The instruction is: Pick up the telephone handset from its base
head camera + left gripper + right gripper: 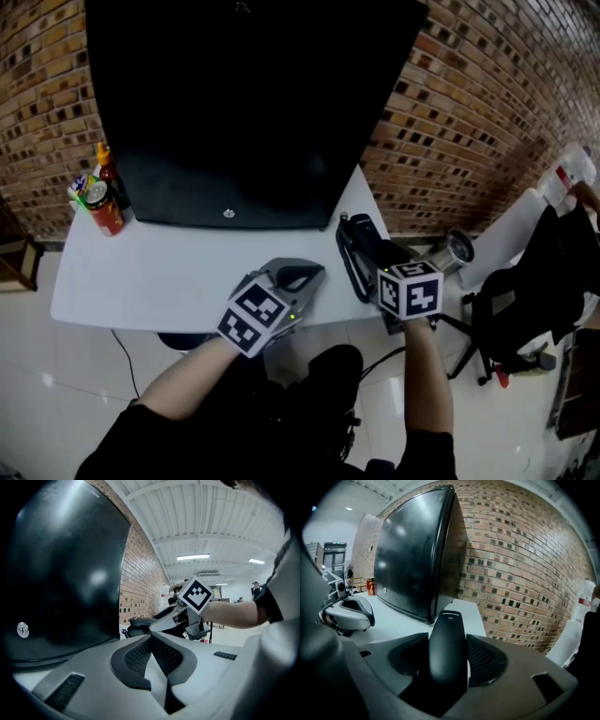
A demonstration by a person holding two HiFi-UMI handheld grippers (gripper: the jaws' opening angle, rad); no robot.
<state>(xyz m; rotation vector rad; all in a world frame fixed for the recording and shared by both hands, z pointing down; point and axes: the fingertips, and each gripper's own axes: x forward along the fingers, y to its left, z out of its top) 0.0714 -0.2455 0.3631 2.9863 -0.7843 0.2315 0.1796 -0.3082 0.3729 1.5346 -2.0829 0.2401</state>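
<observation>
- Where the white table (178, 277) meets the brick wall (469, 112) at the far left, a red can (106, 212) stands upright, with a dark bottle (112, 180) and a second, paler can (82, 188) just behind it.
- Beside them, a big black box (244, 103) fills most of the table's back half. A small round silver lock (229, 214) sits low on its front face.
- At the table's near edge, about the middle, is the left gripper (305, 276), carried on a bare forearm with its marker cube nearest the person. In the left gripper view its dark pads meet at the tips with nothing between them, so this claw is closed and empty. It points across the tabletop toward the other gripper.
- To the right, near the table's right edge, is the right gripper (448, 644). The black telephone handset (447, 620) lies lengthwise between its jaws, with both pads against its sides, so the claw is gripping the handset.
- The handset's far end sticks out past the fingertips toward the front corner of the black box. A coiled cord (124, 632) shows below that end in the left gripper view.
- Whether the handset sits on its base or is clear of it cannot be told from any view.
- Farther right, off the table, a black bag (539, 272) stands on the pale tiled floor.
</observation>
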